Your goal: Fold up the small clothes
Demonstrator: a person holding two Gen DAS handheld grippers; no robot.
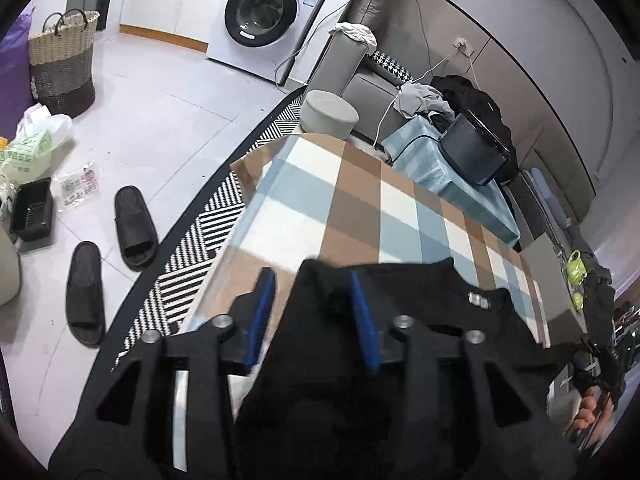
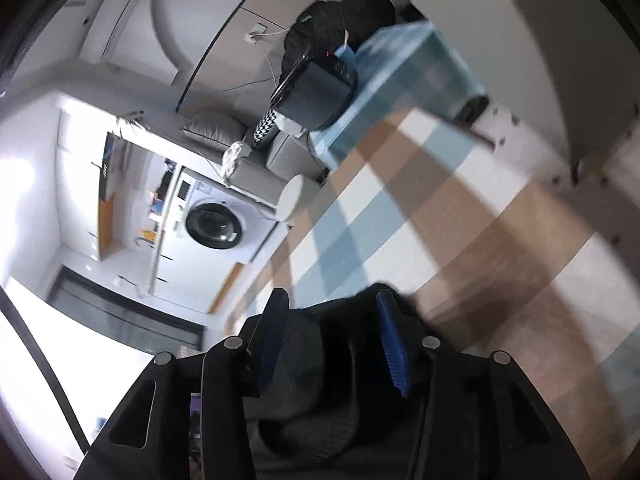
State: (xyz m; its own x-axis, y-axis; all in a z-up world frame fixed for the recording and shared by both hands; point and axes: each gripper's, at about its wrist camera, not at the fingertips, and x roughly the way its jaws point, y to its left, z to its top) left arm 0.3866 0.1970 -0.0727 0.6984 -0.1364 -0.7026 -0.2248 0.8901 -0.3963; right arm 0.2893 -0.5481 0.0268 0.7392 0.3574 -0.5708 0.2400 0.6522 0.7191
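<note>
Left gripper (image 1: 314, 312): I see its blue pads parted; black cloth lies between them, pads not pressing.
Right gripper (image 2: 334, 334): jaws likewise apart over dark fabric, the view blurred.
Black garment (image 1: 420, 308): lower centre of the left view, spread on the checked tablecloth (image 1: 352, 200), its neck label showing.
Washing machine (image 1: 264, 12): top centre, beyond the sofa (image 1: 360, 80).
Black slippers (image 1: 134, 226): on the floor at left.
</note>
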